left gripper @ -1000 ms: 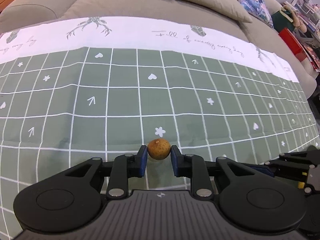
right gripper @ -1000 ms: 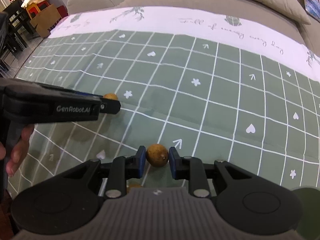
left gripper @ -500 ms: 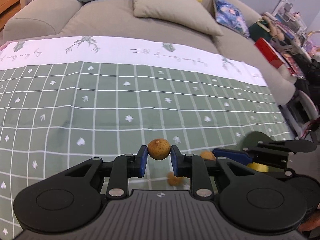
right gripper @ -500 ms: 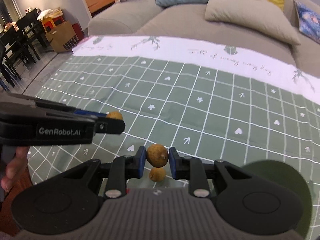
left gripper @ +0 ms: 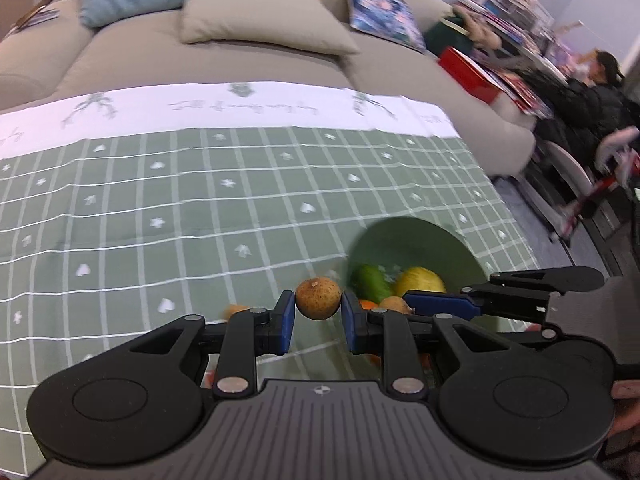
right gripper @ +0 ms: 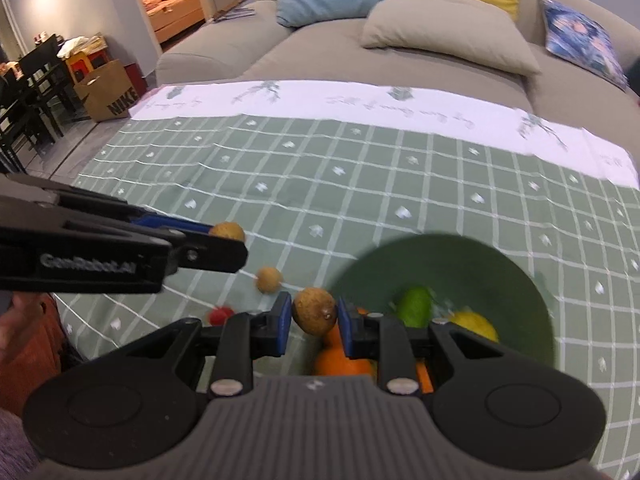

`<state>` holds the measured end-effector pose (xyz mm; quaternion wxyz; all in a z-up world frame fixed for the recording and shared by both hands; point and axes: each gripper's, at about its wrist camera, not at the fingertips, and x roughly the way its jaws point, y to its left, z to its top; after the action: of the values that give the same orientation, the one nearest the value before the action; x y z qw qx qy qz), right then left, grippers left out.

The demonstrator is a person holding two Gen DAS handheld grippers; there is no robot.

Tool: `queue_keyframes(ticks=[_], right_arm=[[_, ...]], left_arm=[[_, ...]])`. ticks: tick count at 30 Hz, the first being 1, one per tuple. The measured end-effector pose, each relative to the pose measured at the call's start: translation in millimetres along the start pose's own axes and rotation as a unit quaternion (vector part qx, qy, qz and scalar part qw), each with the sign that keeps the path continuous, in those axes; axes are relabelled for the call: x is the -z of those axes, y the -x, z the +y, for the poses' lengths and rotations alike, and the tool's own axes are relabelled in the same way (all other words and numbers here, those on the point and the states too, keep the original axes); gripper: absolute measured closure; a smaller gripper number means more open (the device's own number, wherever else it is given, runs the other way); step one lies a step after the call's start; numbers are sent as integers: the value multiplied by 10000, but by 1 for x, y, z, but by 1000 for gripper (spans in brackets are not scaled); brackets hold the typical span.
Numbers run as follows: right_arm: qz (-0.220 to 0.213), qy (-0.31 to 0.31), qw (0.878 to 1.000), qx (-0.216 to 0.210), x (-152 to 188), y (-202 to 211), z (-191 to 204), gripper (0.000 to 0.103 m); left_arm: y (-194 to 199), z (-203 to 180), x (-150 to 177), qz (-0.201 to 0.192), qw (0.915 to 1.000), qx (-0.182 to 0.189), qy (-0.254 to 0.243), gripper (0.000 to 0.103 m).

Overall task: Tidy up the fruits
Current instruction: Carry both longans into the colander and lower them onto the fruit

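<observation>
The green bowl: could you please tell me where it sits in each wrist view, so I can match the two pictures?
Left wrist view: the green bowl lies right of centre, beyond the right finger, partly hidden by the other gripper.
Right wrist view: the bowl lies lower right, just beyond the fingers.
Shared landmark: the lime and lemon lying in it.

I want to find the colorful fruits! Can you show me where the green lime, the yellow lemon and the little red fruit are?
green lime (right gripper: 416,306), right wrist view, on its rounded top, inside the bowl.
yellow lemon (right gripper: 478,326), right wrist view, on its visible upper side, inside the bowl.
little red fruit (right gripper: 220,315), right wrist view, on its middle, on the cloth.
</observation>
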<state>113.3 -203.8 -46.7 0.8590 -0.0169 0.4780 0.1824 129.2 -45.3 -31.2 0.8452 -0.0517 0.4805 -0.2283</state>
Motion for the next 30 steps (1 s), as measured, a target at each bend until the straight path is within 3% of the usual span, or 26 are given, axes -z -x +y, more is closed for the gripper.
queue_keyframes(ticks=[12,21,30], right_arm=[[113,-282,9987,397,35,32,-62,83],[263,-364,9986,277,41,23,-71,83],[278,-115,9988,389,10,1,-79,83]], left_arm=[[-21,-57,4,346,9966,546,-511,76],[-50,-65,6,727,9942,472,-630,76],[-82,-63,-13,883,9933,57,-743,76]])
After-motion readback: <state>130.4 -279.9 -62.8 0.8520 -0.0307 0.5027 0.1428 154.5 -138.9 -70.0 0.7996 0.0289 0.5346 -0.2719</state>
